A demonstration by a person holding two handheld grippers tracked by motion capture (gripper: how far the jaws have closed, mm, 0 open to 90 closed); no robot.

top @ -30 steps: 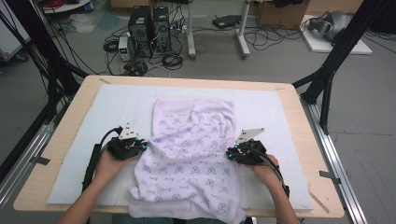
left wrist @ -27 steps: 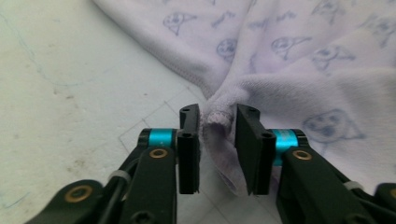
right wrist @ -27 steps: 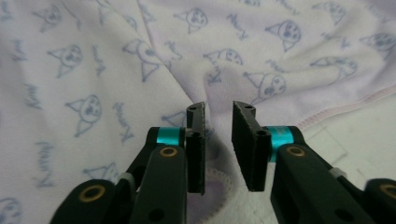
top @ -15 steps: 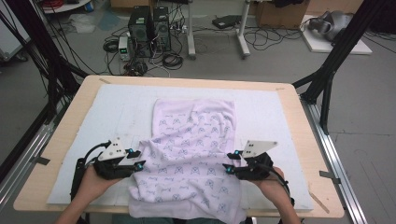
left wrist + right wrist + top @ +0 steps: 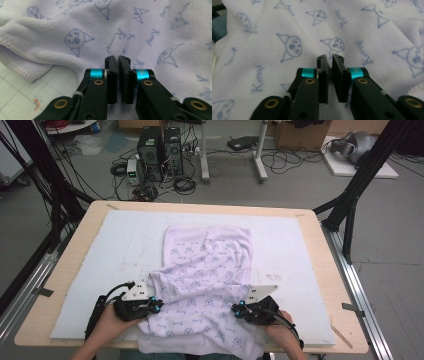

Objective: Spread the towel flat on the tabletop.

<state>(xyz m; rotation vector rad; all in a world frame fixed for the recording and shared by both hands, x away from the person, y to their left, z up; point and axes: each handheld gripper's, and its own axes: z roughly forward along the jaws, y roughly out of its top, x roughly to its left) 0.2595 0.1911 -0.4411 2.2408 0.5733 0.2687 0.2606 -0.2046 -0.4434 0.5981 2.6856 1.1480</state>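
Note:
A lilac towel [image 5: 207, 270] printed with blue cartoon faces lies rumpled on the white mat [image 5: 115, 250]; its near end hangs over the table's front edge. My left gripper [image 5: 157, 306] is at the towel's near left edge. Its jaws have just been closing and now pinch a crease of the towel [image 5: 75, 37] at the left gripper's [image 5: 118, 58] tips. My right gripper [image 5: 235, 309] is at the near right edge. Its jaws have also just been closing, and in the right gripper's [image 5: 328, 57] view grey cloth of the towel [image 5: 287, 45] shows between the pads.
The mat covers a wooden table [image 5: 75, 245] with metal rails along both sides. Black frame poles [image 5: 350, 205] rise at the far corners. Computers and cables [image 5: 160, 150] stand on the floor beyond the table.
Both hands came back toward the near edge, then slid inward onto the towel's sides. The jaws, apart half a second ago, are now together on the cloth.

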